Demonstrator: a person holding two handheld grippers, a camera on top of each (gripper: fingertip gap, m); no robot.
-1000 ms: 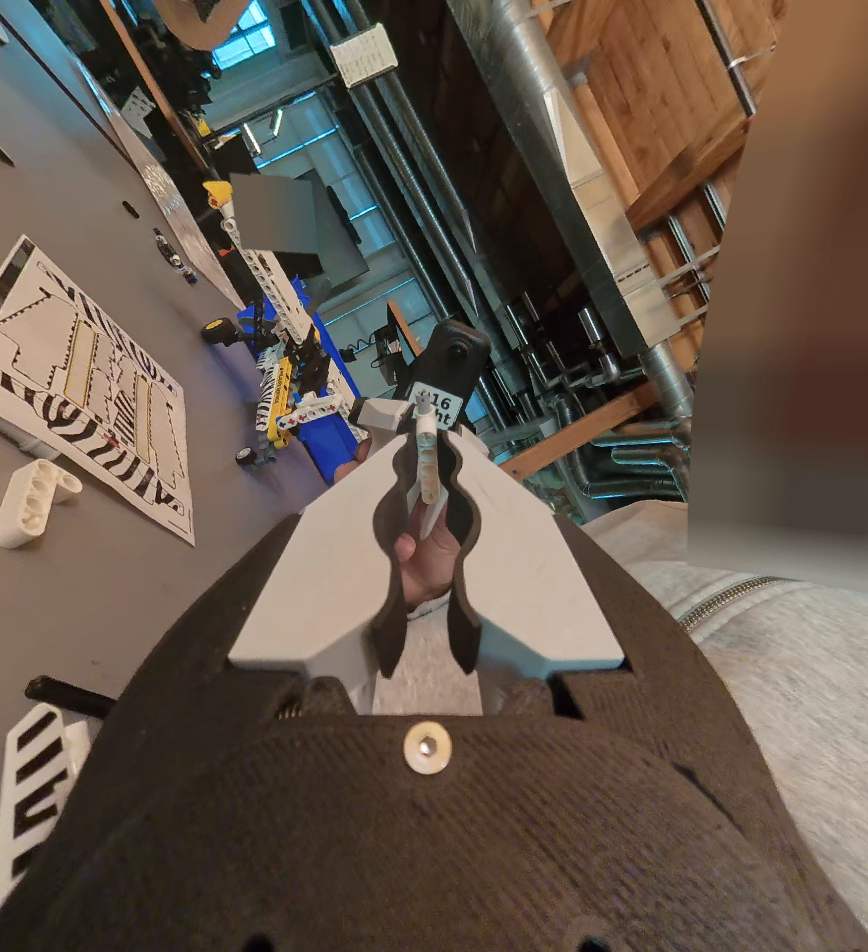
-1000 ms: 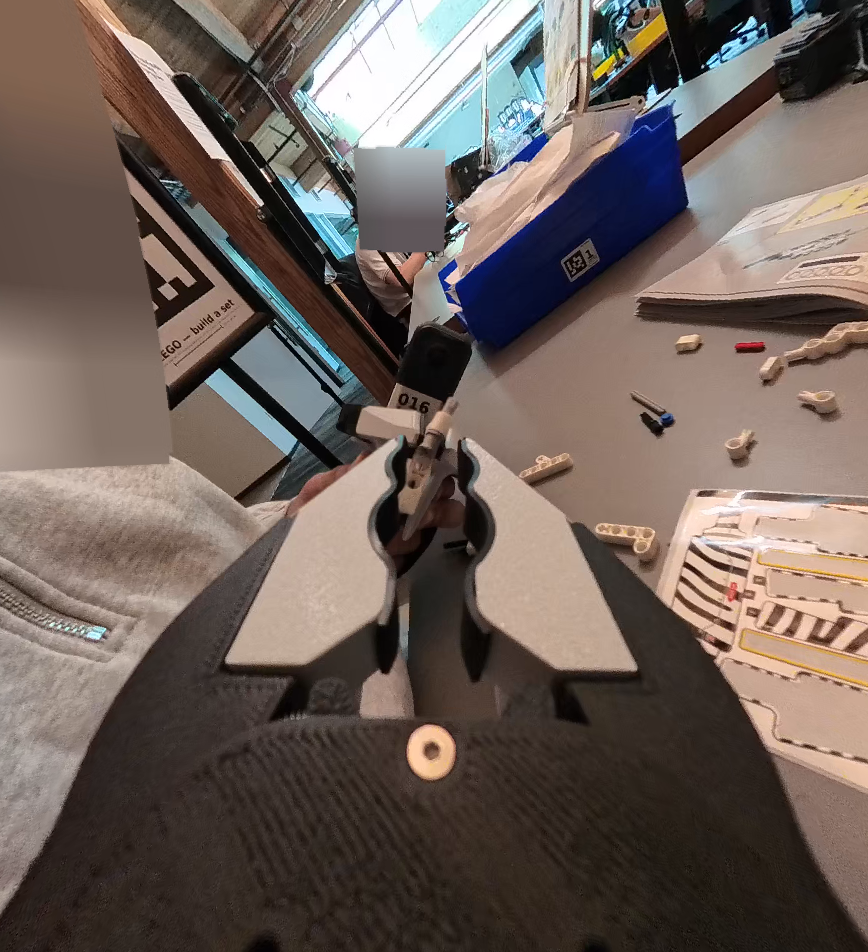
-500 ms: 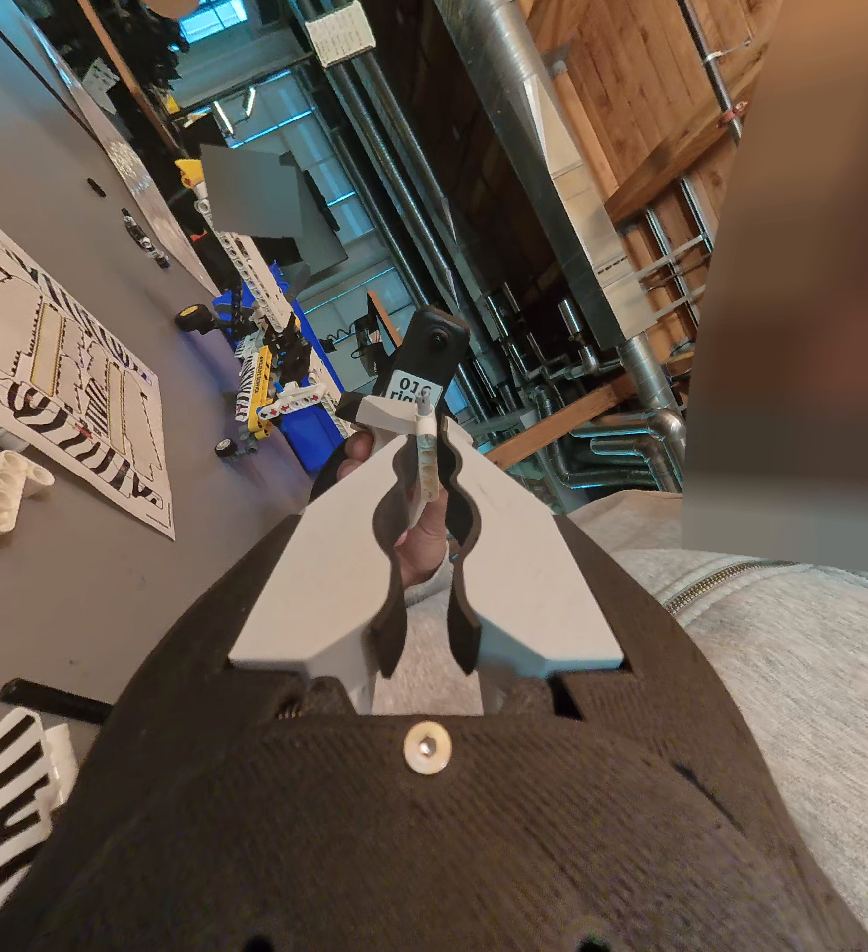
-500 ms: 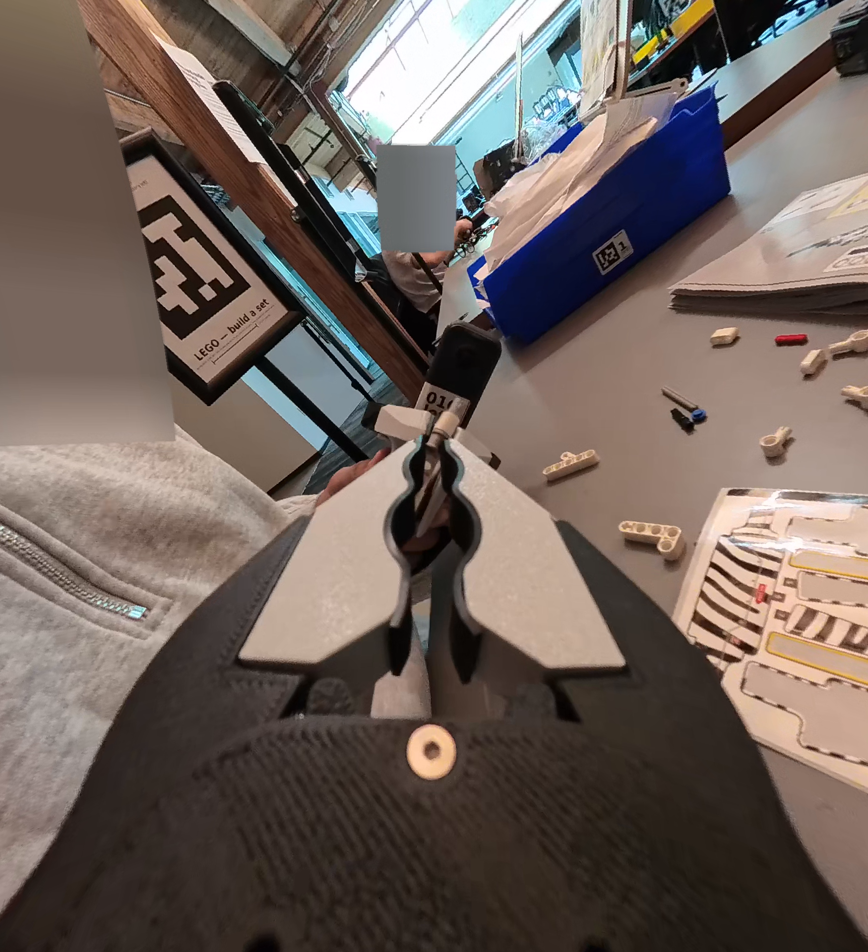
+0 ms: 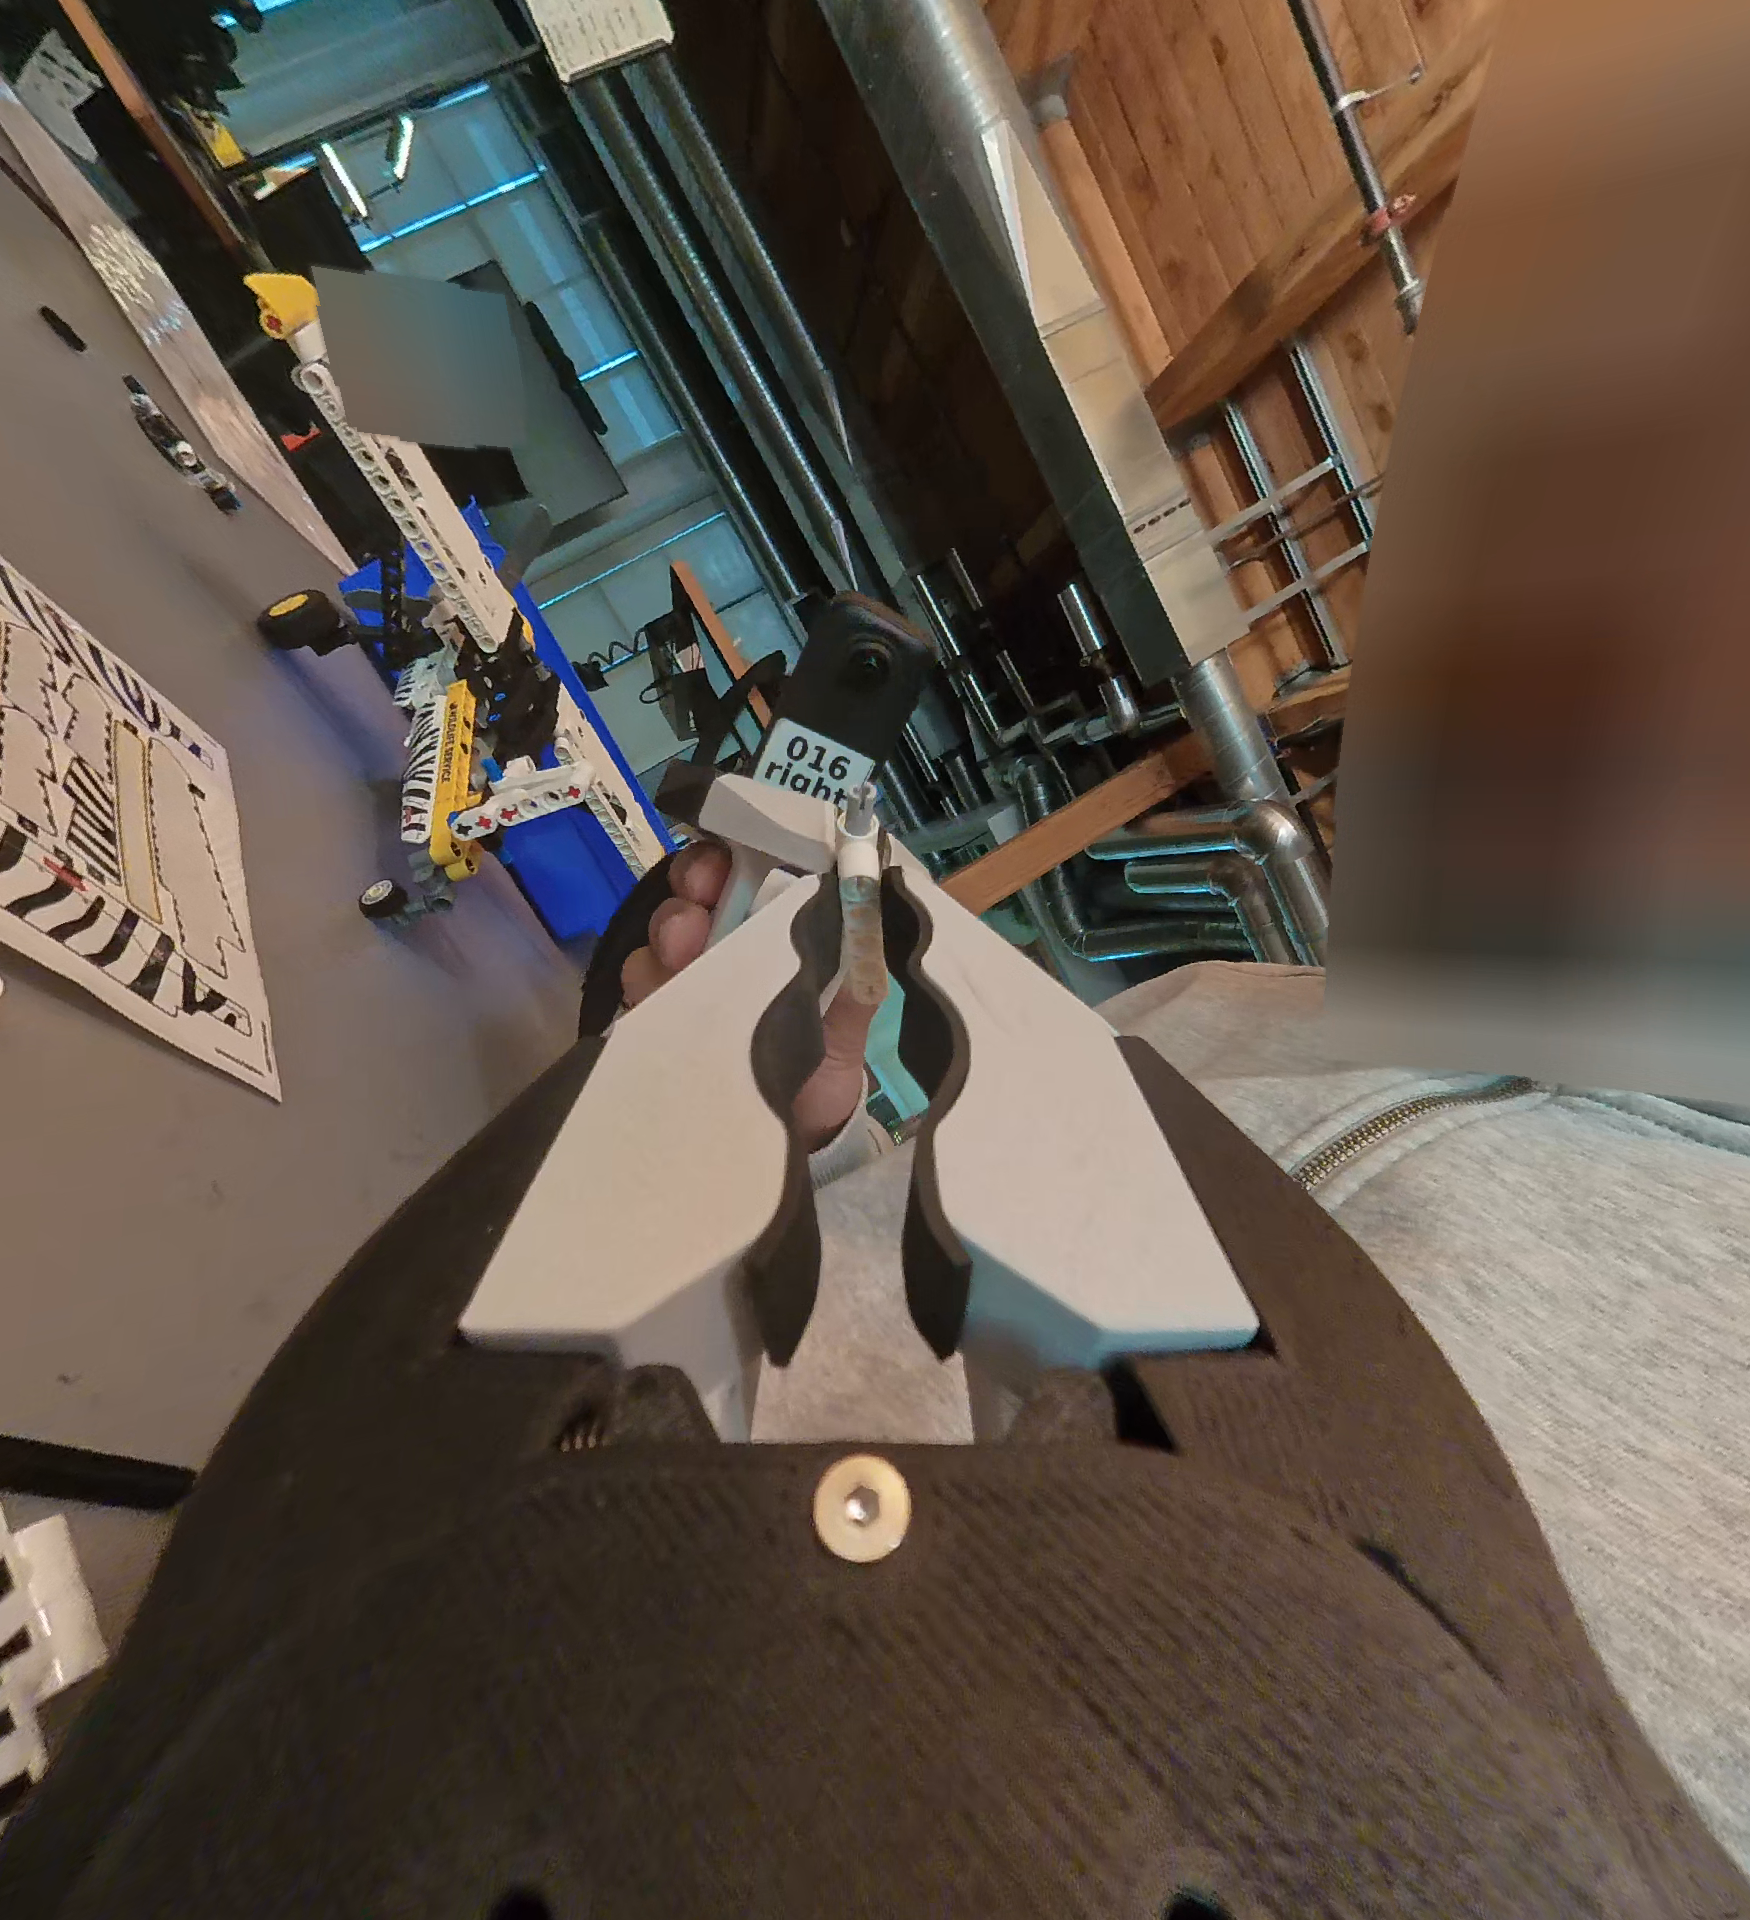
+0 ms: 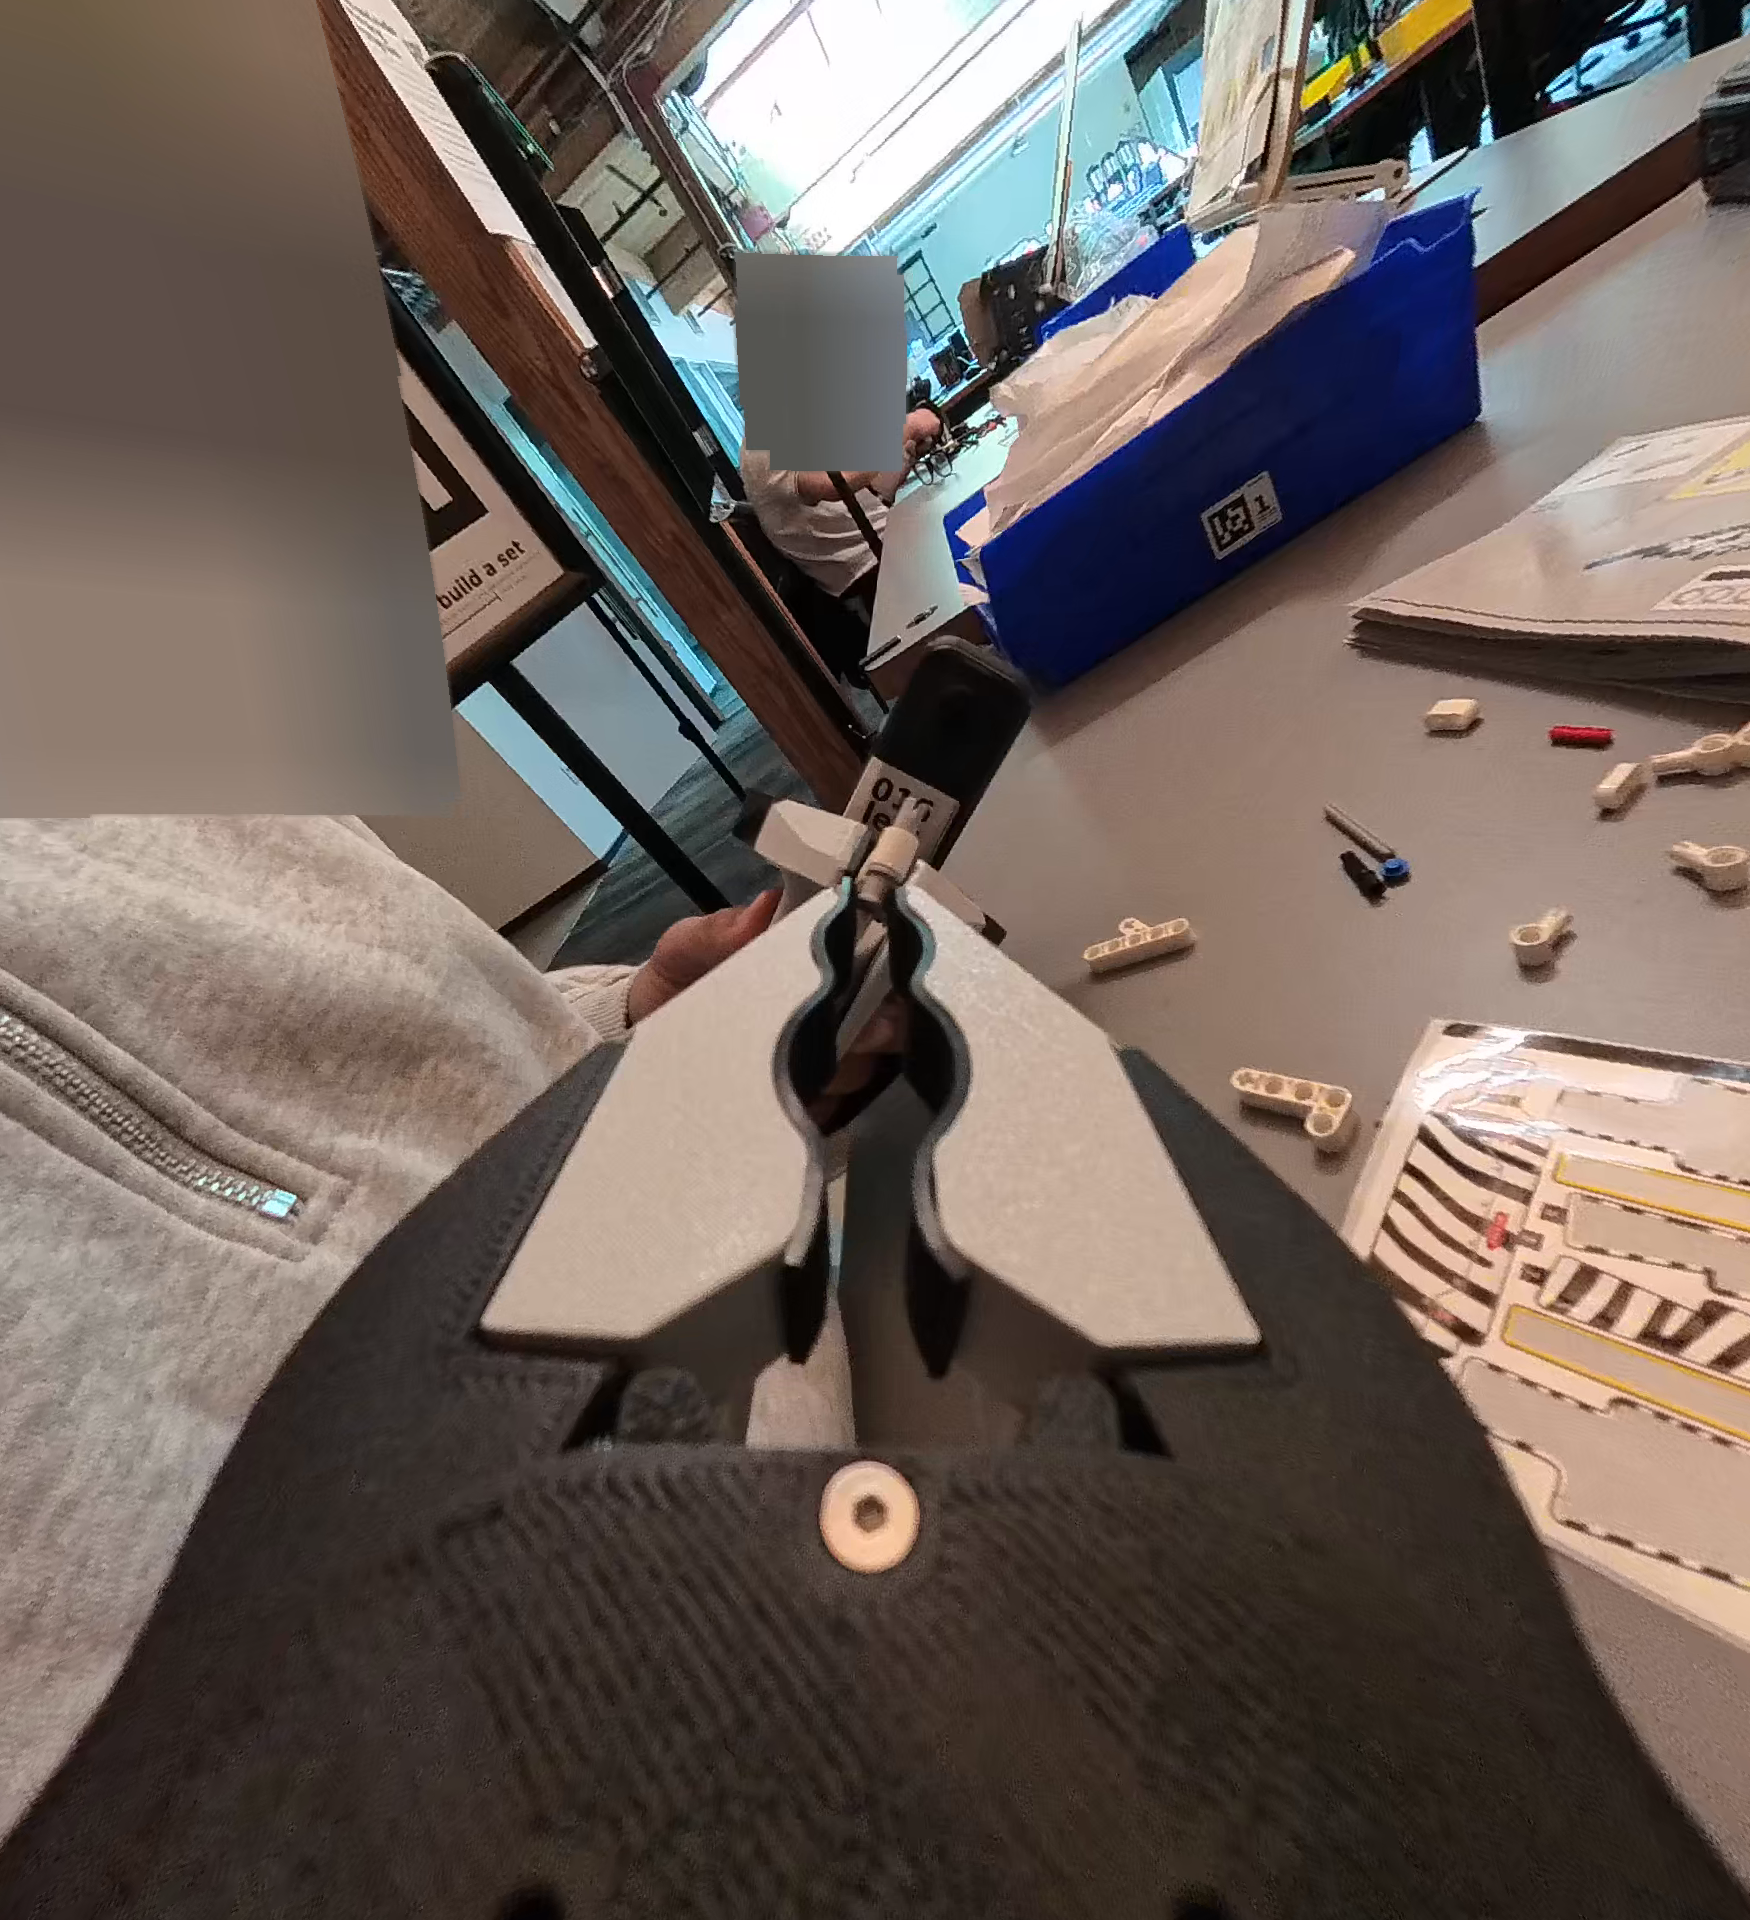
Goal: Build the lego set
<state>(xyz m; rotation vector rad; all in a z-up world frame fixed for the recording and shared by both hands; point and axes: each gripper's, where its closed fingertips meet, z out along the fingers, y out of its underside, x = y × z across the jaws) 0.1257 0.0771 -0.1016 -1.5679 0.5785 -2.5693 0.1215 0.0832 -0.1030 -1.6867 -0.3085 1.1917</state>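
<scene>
My left gripper point(image 5: 855, 894) is shut on a thin pale lego piece point(image 5: 858, 935) that stands upright between its tips, with a small white connector point(image 5: 858, 858) on top. My right gripper point(image 6: 876, 899) is shut on a thin dark lego piece point(image 6: 866, 987) with a white connector point(image 6: 889, 860) at its tip. The two grippers face each other tip to tip, held in the air in front of a grey sweatshirt point(image 6: 175, 1091). The right gripper also shows in the left wrist view point(image 5: 798, 821). How the two pieces join is hidden.
A partly built yellow, white and black model point(image 5: 455, 675) stands by a blue bin point(image 5: 580, 842). Sticker sheets point(image 5: 71, 790) point(image 6: 1629, 1268), a booklet point(image 6: 1629, 613), another blue bin point(image 6: 1214, 499) and loose white pieces point(image 6: 1297, 1103) point(image 6: 1141, 940) lie on the grey table point(image 6: 1214, 790). Only a small space, under 4 cm, lies between the two pairs of fingers.
The right gripper's fingers have closed tighter on the piece. Both grippers have drawn closer, tip to tip, and tilted a little.
</scene>
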